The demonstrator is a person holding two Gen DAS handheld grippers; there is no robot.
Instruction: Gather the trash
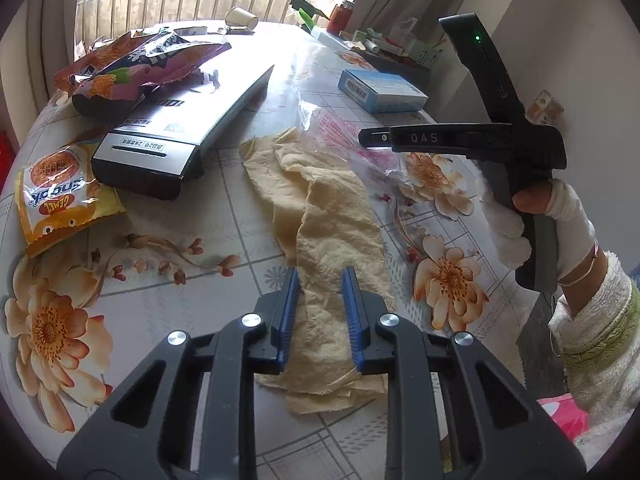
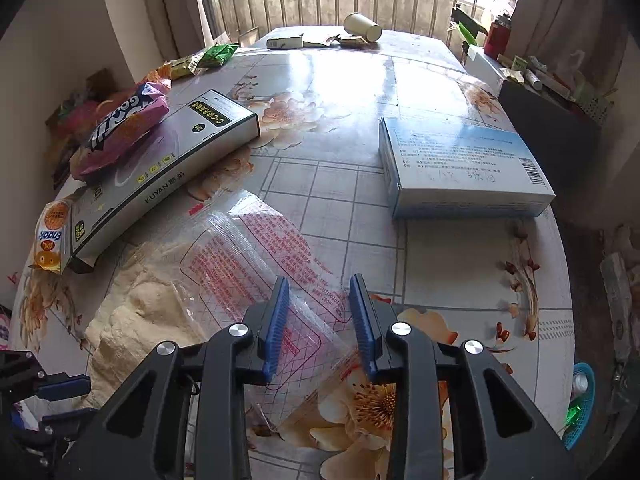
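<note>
The left gripper stands over the beige tissue, its blue pads on either side of a raised fold; whether they press it I cannot tell. The right gripper straddles the clear plastic bag (red print on it), just beside the tissue, pads apart from it. The silver box lies beyond the tissue.
</note>
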